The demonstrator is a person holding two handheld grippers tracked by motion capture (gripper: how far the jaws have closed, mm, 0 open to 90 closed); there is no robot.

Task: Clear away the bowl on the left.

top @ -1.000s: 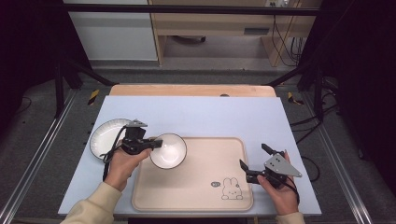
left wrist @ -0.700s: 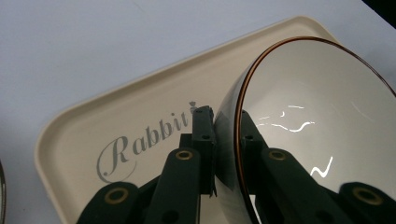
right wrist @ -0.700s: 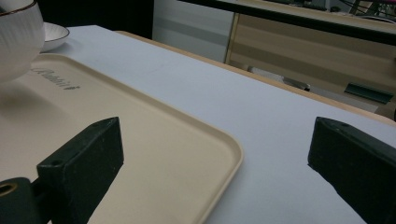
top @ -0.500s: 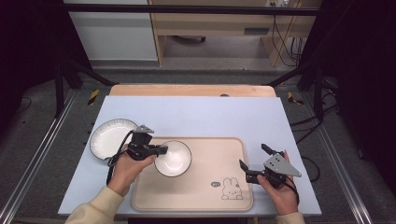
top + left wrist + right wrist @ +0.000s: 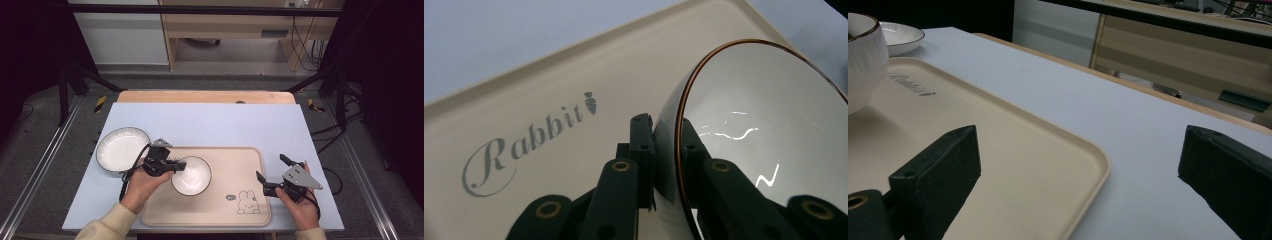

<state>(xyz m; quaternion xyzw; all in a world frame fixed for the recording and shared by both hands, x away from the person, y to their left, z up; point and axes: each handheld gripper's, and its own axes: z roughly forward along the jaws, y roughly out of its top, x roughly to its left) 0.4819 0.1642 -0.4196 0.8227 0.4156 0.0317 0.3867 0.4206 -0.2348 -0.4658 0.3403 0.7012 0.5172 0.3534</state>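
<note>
— Pale blue table top (image 5: 210, 125), wooden strip behind it, dark floor all round. What sits on it?

— At lower centre of the high view, a beige tray (image 5: 240, 165) printed with a rabbit. A white plate (image 5: 121, 148) lies at centre left, off the tray.

— And the bowl?

— The white bowl (image 5: 192, 176) is over the tray's left half, tilted in the left gripper view. The left gripper (image 5: 176, 166) is clenched on its rim, one jaw inside, one outside.

— The other tool?

— The right gripper (image 5: 270, 173), lower right, is released, jaws wide apart, just beside the tray's right edge.
</note>
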